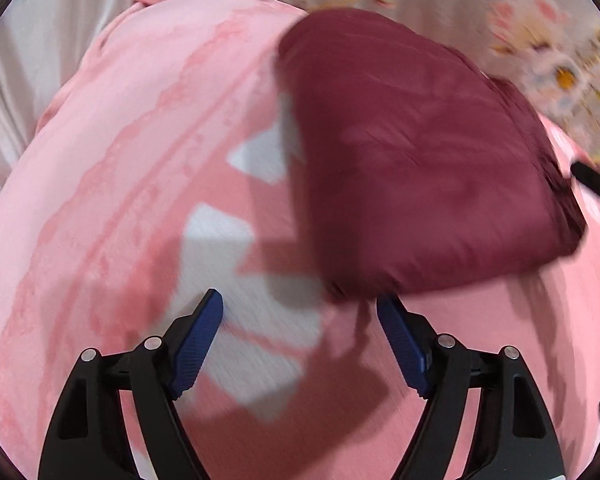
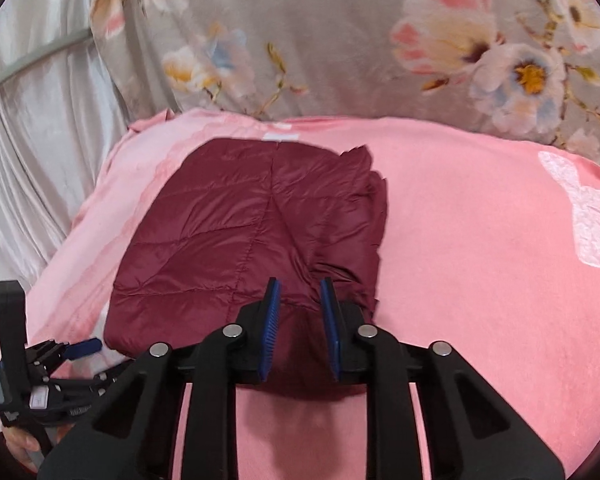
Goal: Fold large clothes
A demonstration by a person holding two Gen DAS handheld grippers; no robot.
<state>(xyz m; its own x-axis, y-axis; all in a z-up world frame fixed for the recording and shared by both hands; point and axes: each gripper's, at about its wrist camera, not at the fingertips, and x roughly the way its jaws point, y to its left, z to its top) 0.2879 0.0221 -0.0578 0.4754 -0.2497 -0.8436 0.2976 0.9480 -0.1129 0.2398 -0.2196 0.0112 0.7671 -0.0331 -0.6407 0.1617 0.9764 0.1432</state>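
1. The right tongs point(image 2: 300, 300), blue pads a narrow gap apart and gripping nothing, hover at lower centre of the right wrist view, just over the near edge of the folded maroon quilted jacket point(image 2: 240, 240); whether they touch the fabric cannot be told.
2. The left tongs point(image 1: 300, 316) stand spread wide and empty at the bottom of the left wrist view, beside the jacket's near corner, likely clear of it so the fold lies undisturbed.
3. The jacket lies as a compact rectangle on the pink bedspread point(image 2: 480, 240), suggesting that folding is nearly done; its ruffled right edge looks uneven.
4. A floral quilt point(image 2: 340, 40) fills the upper frame.
5. The left view is motion-blurred, and the jacket's underlayers are hidden.
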